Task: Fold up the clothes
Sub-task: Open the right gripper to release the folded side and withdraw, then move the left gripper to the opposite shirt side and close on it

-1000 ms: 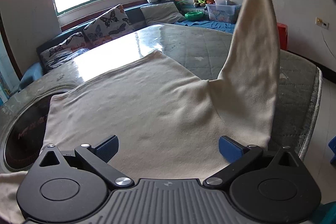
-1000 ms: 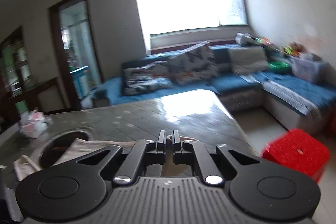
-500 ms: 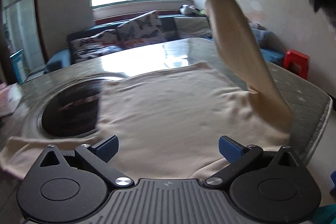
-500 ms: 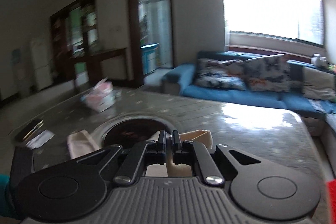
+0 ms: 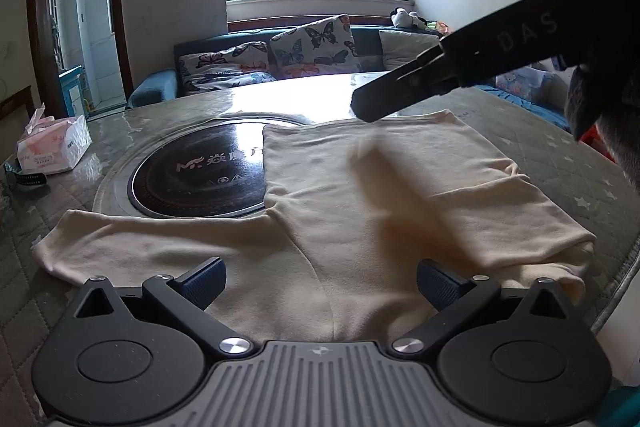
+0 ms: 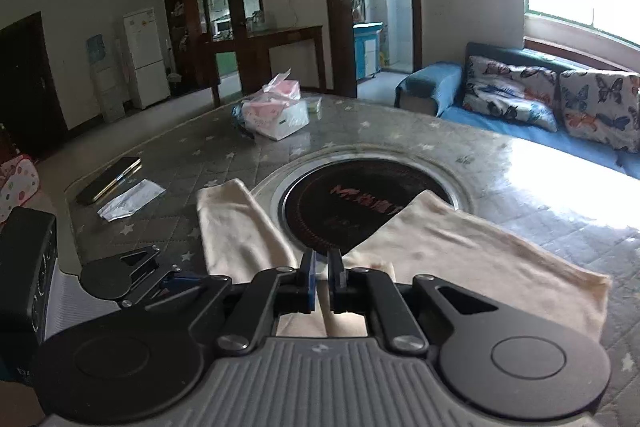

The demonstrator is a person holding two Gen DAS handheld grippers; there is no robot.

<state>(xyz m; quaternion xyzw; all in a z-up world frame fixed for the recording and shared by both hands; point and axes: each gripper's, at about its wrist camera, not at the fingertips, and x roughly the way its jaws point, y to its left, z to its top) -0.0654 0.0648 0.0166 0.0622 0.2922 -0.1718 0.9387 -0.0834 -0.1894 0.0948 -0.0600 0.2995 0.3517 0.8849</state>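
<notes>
**Sleeve laid across the shirt**

A cream shirt (image 5: pixel 340 211) lies flat on the counter (image 5: pixel 580 171), its far left corner over the dark round hob (image 5: pixel 200 175). The right sleeve is folded across the body; the left sleeve stretches left. The left claw (image 5: pixel 320 283) hovers wide open and empty over the near hem. The right claw (image 6: pixel 322 277) is nearly closed and just parting, with cloth showing in the narrow gap. A tissue box (image 5: pixel 52 147) sits far left.
</notes>
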